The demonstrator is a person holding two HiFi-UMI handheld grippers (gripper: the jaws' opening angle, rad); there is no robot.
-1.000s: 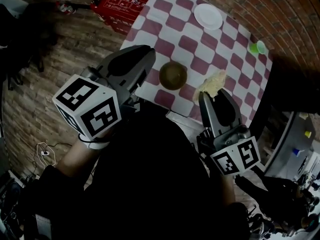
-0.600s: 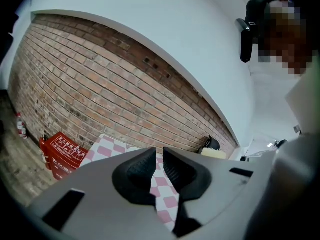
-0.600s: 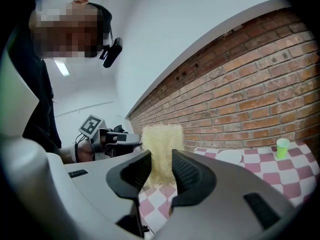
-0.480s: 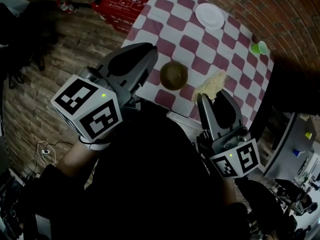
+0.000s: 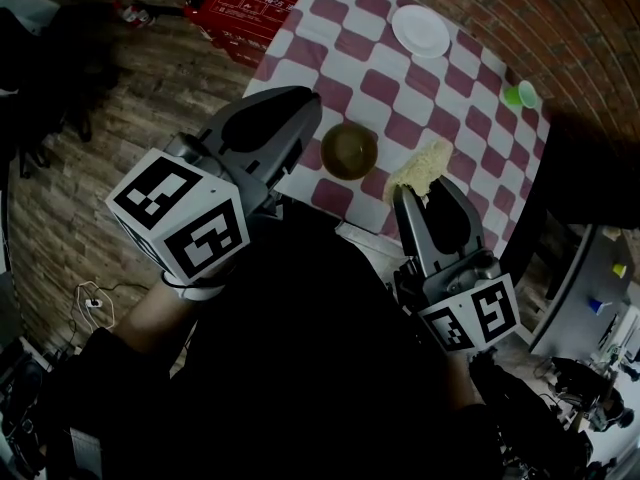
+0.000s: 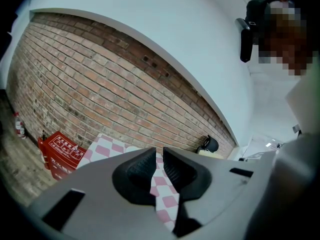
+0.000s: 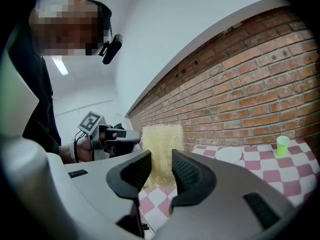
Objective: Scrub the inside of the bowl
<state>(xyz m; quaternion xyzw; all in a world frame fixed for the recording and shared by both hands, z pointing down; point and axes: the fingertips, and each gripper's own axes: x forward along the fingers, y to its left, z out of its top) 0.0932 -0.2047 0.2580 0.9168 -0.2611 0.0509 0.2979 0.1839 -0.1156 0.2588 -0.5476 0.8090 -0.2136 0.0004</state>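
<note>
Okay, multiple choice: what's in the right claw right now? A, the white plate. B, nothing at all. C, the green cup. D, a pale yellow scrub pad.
D: the right gripper view shows the scrub pad pinched between the jaws of the right claw, its top standing up above them.

A white plate (image 5: 421,30) lies near the far end of the red-and-white checked tablecloth (image 5: 380,80), and a green cup (image 5: 521,94) stands near its right edge. A red box (image 5: 240,13) sits on the floor (image 5: 150,98) beside the table, against the brick wall (image 6: 100,89).
</note>
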